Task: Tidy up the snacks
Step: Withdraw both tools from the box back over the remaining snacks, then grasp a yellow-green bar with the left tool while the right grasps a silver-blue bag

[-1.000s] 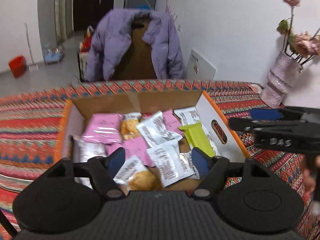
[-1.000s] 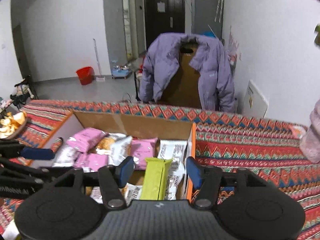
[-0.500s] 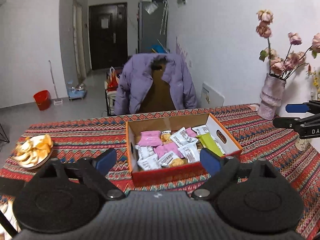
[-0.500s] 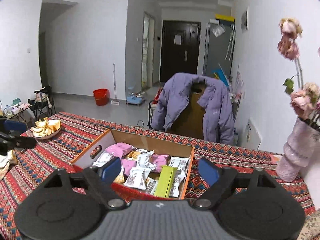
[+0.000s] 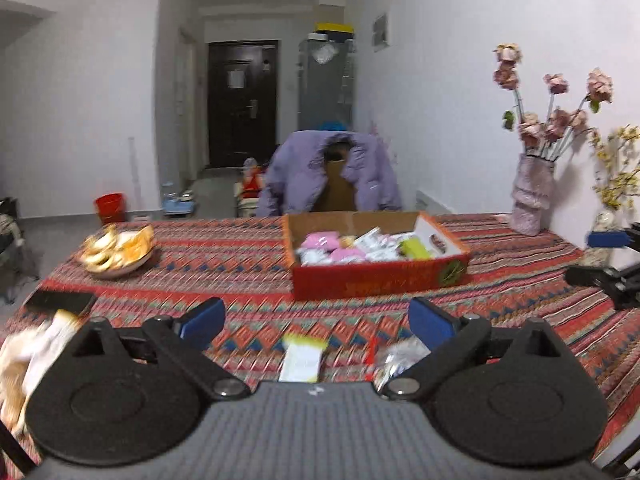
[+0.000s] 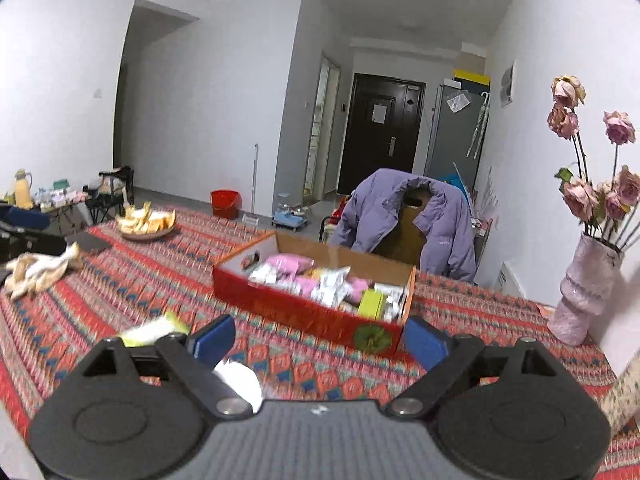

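While the red cardboard box (image 5: pixel 380 276) with its open top sits on the bench (image 5: pixel 224 272) under a red patterned woven cloth, it holds a jumble of snack packets: pink pouches (image 5: pixel 320 240), white sachets (image 5: pixel 380 240) and one lime-green bar (image 5: pixel 416 249) near its right end. Nearer than the box, loose on the cloth, lie a white and yellow-green packet (image 5: pixel 302 358) and a crinkled silvery wrapper (image 5: pixel 400 356), both blurred.

Both of these sit between the blue-padded tips of the left tongs (image 5: pixel 316 322), which are spread wide apart and grip nothing; they are held low and level, pointing straight at the box's long side. The right tongs (image 6: pixel 316 340) are likewise spread wide and empty, held a little higher and aimed at the box's near corner from the right. Just beside their left tip lie a yellow-green packet (image 6: pixel 154 330) and a white wrapper (image 6: pixel 240 380).

Farther left on the cloth stand a shallow plate of orange peel pieces (image 5: pixel 116 248), a dark flat rectangular object (image 5: pixel 60 302) and a heap of pale crumpled peel or paper (image 6: pixel 38 270). At the bench's right end stands a pale pink textured vase of dried roses (image 6: pixel 586 284). Behind the bench a lilac puffer jacket (image 6: pixel 404 216) hangs over a brown chair back.
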{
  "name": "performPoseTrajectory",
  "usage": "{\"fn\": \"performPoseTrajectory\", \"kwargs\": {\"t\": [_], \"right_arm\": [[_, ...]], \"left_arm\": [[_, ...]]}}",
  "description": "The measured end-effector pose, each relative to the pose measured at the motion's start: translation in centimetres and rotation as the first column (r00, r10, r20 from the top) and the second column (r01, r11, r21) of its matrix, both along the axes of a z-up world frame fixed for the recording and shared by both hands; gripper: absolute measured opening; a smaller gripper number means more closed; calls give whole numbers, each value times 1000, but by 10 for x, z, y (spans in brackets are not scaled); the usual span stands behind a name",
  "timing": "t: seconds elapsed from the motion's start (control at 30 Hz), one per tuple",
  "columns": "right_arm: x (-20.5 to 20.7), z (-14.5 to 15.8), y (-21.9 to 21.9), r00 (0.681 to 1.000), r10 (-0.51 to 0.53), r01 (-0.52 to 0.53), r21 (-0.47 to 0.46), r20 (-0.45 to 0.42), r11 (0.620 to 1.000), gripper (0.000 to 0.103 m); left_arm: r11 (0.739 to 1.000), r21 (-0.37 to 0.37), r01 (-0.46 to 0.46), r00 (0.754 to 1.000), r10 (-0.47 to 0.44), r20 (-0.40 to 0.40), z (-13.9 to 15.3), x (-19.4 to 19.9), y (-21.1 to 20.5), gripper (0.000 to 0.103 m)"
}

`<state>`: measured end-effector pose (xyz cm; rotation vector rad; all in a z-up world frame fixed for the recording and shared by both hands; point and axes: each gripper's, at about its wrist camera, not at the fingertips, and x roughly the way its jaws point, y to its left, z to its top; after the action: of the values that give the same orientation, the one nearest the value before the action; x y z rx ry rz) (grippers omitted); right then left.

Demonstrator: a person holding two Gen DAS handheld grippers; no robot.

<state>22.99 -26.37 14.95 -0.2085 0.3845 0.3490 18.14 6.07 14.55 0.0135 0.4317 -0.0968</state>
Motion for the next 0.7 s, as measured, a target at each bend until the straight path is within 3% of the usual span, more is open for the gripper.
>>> {"fn": "performPoseTrajectory", "kwargs": {"t": [0.1,0.2,0.4,0.7], "right_arm": [[-28,-23,3,1000,-27,27,-43,2,999,91],[-50,-45,5,999,-51,50,-59,-12,997,91],[-72,-81,1,995,-55,56,11,-87,998,92],[-65,-88,13,994,-18,18,3,-110,1000,92]], "left_arm": [[998,37,-52,999,52,13,-22,-25,-2,101],[998,-3,-70,997,70,-12,-42,-45,4,102],[996,-20,-85,993,83,-90,-74,-57,10,102],[997,-52,-58,990,51,-133,-86,-41,10,102]]}}
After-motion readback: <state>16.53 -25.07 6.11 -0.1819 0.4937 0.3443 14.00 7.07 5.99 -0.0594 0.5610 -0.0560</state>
